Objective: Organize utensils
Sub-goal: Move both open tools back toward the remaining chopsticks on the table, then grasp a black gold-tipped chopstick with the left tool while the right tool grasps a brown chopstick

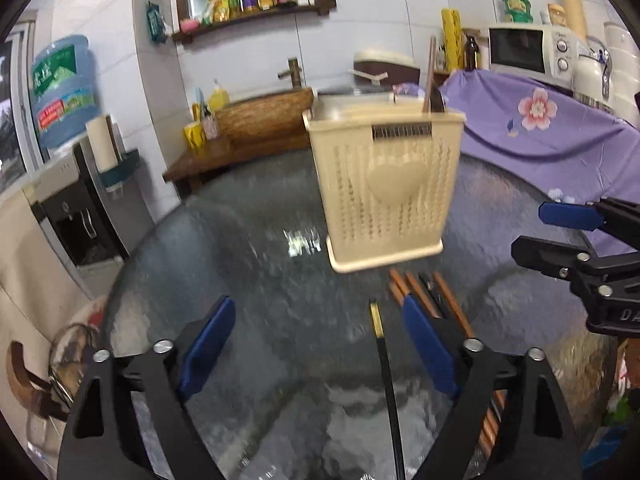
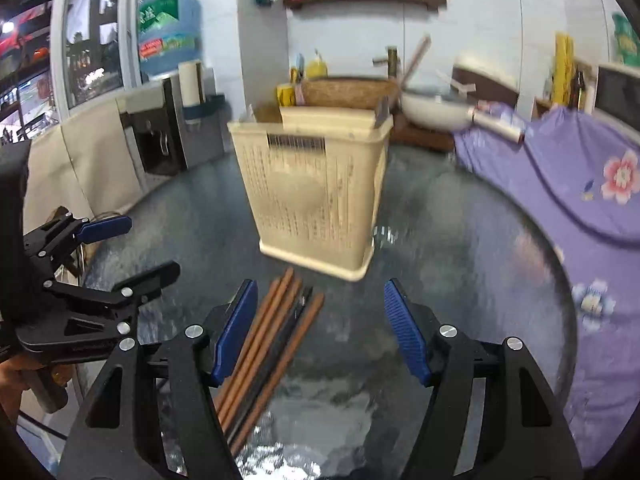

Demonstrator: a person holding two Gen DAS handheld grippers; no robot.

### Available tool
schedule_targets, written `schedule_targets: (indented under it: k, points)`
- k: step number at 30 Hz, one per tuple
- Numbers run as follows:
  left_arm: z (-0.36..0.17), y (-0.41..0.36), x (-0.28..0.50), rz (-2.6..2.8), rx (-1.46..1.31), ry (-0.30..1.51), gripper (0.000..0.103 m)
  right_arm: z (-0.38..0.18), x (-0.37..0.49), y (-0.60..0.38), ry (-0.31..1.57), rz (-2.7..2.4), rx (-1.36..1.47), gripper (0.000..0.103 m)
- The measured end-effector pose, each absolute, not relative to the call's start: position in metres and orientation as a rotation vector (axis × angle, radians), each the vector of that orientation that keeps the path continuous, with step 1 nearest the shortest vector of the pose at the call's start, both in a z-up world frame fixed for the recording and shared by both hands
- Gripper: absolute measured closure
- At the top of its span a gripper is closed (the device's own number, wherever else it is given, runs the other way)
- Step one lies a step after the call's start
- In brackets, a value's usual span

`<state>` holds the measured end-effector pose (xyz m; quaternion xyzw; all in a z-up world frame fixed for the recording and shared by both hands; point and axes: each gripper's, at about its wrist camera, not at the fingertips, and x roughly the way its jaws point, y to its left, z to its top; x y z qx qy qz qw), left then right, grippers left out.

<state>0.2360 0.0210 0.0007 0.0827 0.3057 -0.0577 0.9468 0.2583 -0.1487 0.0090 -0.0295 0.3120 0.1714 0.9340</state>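
A: Hovering low over the round dark glass table (image 1: 248,264), the left gripper (image 1: 320,344) has its blue-padded fingers spread wide with nothing between them.

B: And the right gripper (image 2: 320,332) matches it, jaws well apart and empty. Just inside its left pad lies a bundle of brown wooden chopsticks (image 2: 276,320) with a darker one among them, flat on the glass.

A: From the left wrist view that same bundle (image 1: 416,292) pokes out beside the right-hand pad, and a single black chopstick with a gold tip (image 1: 378,328) lies apart from it, between the fingers.

B: Just beyond the tips stands the cream perforated plastic utensil basket (image 1: 384,188), upright, with a raised heart on its front. A knife blade and a thin stick lean out of its far corner.

A: Any writing?

B: The letters "DA" show on the right gripper's body in the left view. The labels on the blue water jug (image 2: 170,28) are too blurred to read.
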Motion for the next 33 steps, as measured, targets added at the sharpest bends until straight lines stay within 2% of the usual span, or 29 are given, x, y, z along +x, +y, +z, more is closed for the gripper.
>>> schedule_targets:
  k: [3, 9, 13, 16, 21, 26, 33]
  points:
    - [-0.017, 0.021, 0.236, -0.130, 0.161, 0.688, 0.038, -0.019, 0.259, -0.148, 0.717, 0.323, -0.071, 0.038]
    - [-0.037, 0.010, 0.240, -0.162, 0.199, 0.759, 0.045, -0.051, 0.269, -0.148, 0.840, 0.325, -0.021, 0.053]
    - [-0.045, 0.007, 0.245, -0.165, 0.199, 0.794, 0.049, -0.055, 0.273, -0.142, 0.876, 0.346, 0.018, 0.057]
    - [-0.050, 0.008, 0.251, -0.164, 0.178, 0.822, 0.051, -0.054, 0.275, -0.130, 0.888, 0.344, -0.004, 0.061]
    - [-0.055, 0.006, 0.259, -0.163, 0.178, 0.854, 0.055, -0.056, 0.286, -0.119, 0.923, 0.316, -0.021, 0.074]
    - [-0.054, 0.001, 0.265, -0.149, 0.193, 0.854, 0.056, -0.057, 0.297, -0.112, 0.947, 0.288, -0.047, 0.077]
    - [-0.051, -0.004, 0.286, -0.146, 0.174, 0.904, 0.060, -0.056, 0.318, -0.103, 0.974, 0.268, -0.071, 0.087]
